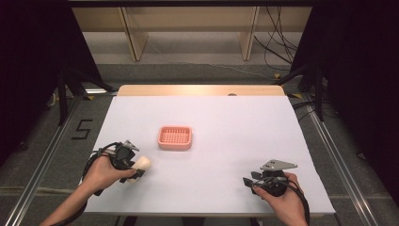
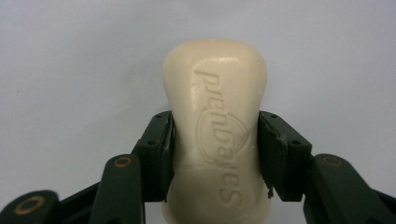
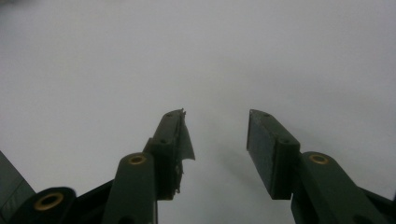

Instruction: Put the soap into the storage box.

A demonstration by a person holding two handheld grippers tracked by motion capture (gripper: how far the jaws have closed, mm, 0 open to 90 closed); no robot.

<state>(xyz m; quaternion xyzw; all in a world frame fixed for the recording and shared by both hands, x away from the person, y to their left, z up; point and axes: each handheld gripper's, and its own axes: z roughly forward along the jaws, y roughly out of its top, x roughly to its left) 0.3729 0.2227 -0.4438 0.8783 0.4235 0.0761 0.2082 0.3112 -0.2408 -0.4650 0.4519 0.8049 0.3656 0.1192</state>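
1. The left gripper (image 1: pixel 139 170) is sitting at the near-left part of the white table (image 1: pixel 235 127), with the person's left hand (image 1: pixel 104 173) wrapped around its body.
2. Its jaws are clamping a cream bar of soap (image 2: pixel 215 135) from both sides. In the left gripper view the two black pads are pressing right against the soap's narrower waist, and the bar's far end is poking out well past the tips. There's embossed lettering on top, reading upside down from this angle.
3. From the high view the soap (image 1: pixel 142 163) is sticking out toward the middle of the table, over the near-left area. Can't tell if it's touching the surface or hanging just above it.
4. The pink slotted soap dish (image 1: pixel 175 137) is sitting near the table's centre, apart from the soap, farther back and to the right of it.
5. The right gripper (image 1: pixel 249 181) is resting at the near-right in the right hand (image 1: pixel 282 200), jaws standing partly open with nothing between them, just white table in front.
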